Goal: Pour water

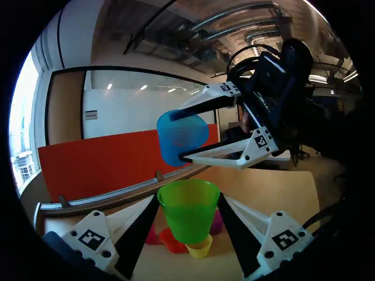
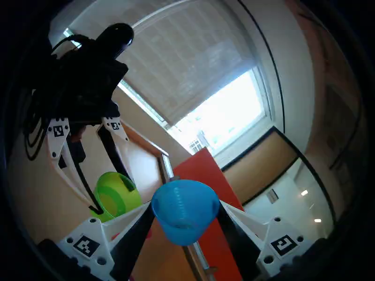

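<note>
Grip check first: my left claw [image 1: 189,201] is clamped on a green cup [image 1: 189,218], with both fingers pressing its sides and its mouth facing up. My right claw [image 2: 185,206] is clamped the same way on a blue cup [image 2: 184,215].

In the left gripper view the blue cup hangs in the air above the green cup and a little beyond it, and the two are apart. The right claw reaches in from the right, turned so one finger sits over the other. In the right gripper view the green cup is left of the blue one and farther off, with its open mouth toward me. I cannot tell whether either cup holds water.

Below the green cup, four small cups are clustered on the pale worktop [image 1: 276,187]: a pink cup [image 1: 152,235], a red cup [image 1: 172,241], a yellow cup [image 1: 200,247] and a purple cup [image 1: 216,224]. A red panel [image 1: 93,161] runs along the worktop's far edge.
</note>
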`<state>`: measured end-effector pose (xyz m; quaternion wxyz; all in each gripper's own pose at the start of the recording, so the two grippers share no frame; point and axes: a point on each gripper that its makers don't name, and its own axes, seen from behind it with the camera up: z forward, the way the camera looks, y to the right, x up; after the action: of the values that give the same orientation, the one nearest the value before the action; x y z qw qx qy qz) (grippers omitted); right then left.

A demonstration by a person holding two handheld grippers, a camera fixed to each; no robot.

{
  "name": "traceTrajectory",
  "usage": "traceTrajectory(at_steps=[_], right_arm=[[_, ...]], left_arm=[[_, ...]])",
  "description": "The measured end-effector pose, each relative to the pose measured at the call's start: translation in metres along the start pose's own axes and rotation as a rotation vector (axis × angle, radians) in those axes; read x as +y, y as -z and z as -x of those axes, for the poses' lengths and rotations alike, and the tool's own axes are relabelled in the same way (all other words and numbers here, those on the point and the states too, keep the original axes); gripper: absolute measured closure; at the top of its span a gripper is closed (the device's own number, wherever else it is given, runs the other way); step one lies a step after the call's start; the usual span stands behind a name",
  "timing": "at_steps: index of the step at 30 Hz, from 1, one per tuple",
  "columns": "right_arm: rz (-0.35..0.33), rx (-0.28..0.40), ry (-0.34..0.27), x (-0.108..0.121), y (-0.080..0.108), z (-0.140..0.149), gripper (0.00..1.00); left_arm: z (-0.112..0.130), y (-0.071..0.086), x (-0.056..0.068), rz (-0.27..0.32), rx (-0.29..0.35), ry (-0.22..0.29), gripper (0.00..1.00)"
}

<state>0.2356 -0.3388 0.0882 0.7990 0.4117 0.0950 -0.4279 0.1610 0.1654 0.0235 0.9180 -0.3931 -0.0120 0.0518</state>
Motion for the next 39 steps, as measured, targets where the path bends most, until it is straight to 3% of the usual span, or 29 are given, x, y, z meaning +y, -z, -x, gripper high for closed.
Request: traceTrajectory(at_steps=[17, 33, 39], right_arm=[[-0.058, -0.07, -0.442, -0.013, 0.017, 0.03, 0.09], [-0.107, -0.066, -0.666, -0.029, 0.029, 0.033, 0.09], [-0.111, -0.027, -0.703, -0.029, 0.034, 0.029, 0.09]], left_arm=[[-0.001, 0.005, -0.006, -0.01, -0.014, 0.001, 0.12], [-0.009, 0.008, -0.005, -0.017, -0.02, -0.012, 0.12], [-0.011, 0.009, -0.008, -0.023, -0.02, -0.01, 0.12]])
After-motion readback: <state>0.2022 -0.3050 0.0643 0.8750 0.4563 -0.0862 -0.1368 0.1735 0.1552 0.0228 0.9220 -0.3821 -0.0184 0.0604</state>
